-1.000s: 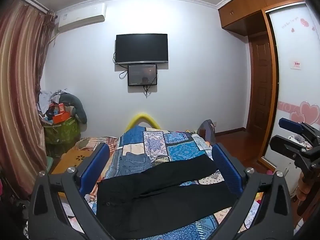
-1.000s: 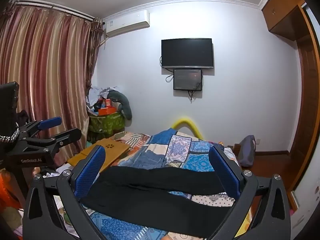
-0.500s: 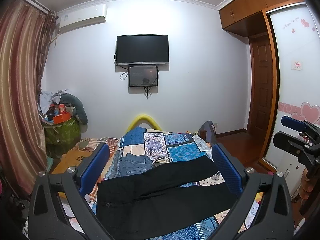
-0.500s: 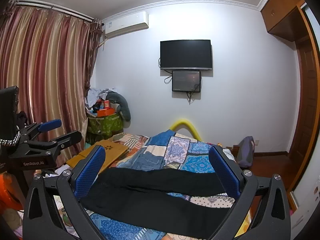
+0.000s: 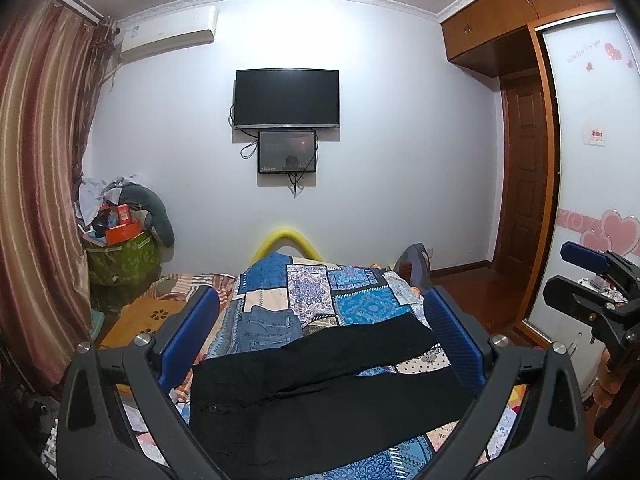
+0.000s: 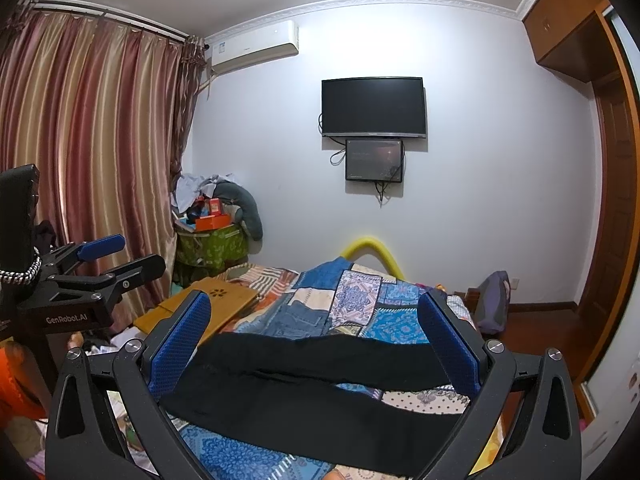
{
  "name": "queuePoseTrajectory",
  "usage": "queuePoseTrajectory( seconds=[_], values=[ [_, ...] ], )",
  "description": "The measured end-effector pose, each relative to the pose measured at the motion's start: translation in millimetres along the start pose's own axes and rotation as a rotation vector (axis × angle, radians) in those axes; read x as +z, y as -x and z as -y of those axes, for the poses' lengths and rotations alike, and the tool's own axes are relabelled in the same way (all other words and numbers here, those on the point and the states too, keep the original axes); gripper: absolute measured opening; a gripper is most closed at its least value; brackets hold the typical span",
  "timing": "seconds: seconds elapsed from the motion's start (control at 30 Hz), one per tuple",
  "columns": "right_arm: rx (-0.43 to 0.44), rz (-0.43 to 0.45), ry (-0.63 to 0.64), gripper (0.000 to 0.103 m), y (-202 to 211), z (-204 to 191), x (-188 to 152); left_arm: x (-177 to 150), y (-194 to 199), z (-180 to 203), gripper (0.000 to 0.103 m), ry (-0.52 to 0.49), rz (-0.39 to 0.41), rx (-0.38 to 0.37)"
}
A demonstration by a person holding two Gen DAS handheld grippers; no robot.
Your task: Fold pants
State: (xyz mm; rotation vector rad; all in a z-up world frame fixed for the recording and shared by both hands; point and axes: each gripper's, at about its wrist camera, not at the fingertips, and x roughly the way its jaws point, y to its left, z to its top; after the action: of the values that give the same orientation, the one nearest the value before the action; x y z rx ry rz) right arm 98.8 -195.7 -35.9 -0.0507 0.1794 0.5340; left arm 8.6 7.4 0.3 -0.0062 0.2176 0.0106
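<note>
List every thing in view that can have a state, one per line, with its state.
black pants: spread flat on the bed, unfolded, legs splayed apart
left gripper: open, empty, above the pants
right gripper: open, empty, above the pants
patchwork quilt: spread over the bed
wall TV: screen dark
small screen: dim under the TV
curtains: drawn shut
wooden door: shut

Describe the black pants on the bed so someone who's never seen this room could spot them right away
Find the bed with the blue patchwork quilt below the wall-mounted TV. Across its near end lie the black pants, spread flat with both legs apart. Unlike the blue jeans lying just beyond them, they are plain black.
</note>
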Motion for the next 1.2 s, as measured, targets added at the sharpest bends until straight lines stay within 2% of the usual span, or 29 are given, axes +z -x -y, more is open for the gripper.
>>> queuePoseTrajectory(
  seconds=[1.2],
  values=[
    [0.005, -0.008, -0.004, 0.103, -5.0, 0.5, -1.4, -2.3, -6.3, -1.3, 0.103, 0.022, -0.005, 0.01]
  ],
)
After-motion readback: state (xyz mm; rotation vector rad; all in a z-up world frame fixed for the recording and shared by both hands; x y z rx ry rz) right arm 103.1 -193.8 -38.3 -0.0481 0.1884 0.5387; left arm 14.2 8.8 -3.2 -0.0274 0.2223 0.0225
